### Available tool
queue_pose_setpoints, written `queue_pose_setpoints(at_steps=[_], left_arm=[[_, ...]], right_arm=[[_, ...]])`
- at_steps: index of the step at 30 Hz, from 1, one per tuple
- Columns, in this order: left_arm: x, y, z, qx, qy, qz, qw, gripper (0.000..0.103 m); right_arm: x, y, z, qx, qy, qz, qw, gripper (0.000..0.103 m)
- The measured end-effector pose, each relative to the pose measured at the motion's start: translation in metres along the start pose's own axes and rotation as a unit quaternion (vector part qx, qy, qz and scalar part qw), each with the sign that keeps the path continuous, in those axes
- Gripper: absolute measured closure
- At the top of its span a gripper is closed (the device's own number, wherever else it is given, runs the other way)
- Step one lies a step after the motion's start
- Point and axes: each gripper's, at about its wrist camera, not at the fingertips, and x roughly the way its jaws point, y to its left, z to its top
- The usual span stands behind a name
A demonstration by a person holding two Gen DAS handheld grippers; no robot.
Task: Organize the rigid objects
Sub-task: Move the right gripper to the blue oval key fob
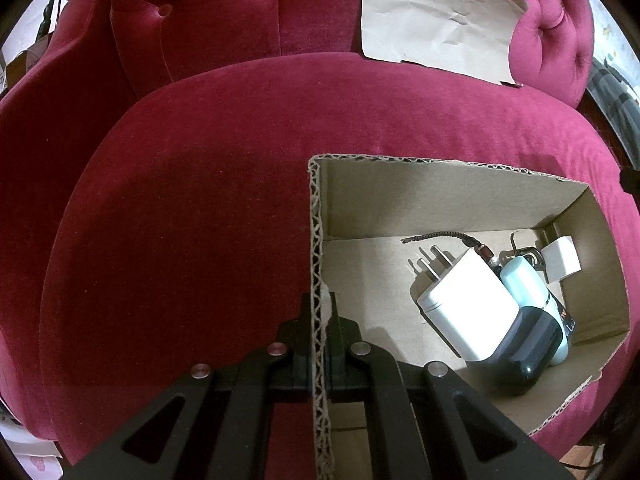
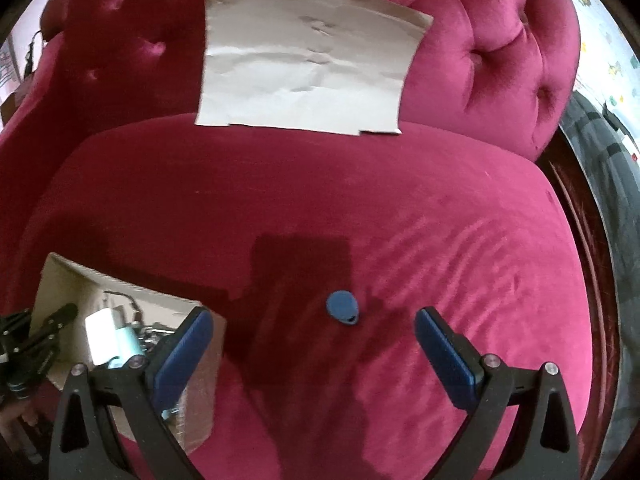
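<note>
Both fisheye views bend hard at the edges, with dark corners rounding off the frame. Light is moderate indoors. In the left wrist view the crimson velvet sofa seat looks dim and deep, while the white plastic wall charger in the open brown cardboard box nearly blows out. The right wrist view is brighter and slightly smeared; a blocky dark shadow falls beside the small blue teardrop-shaped tag.
</note>
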Motion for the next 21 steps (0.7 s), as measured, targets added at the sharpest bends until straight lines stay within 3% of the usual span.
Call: queue_pose_setpoints(at_steps=[21], left_arm=[[0.001,-0.001,0.001,0.001,0.004,-0.001,1.0000,0.100]], right_arm=[[0.082,-0.034,-0.003,0.033,0.040,-0.015,0.999,0.000]])
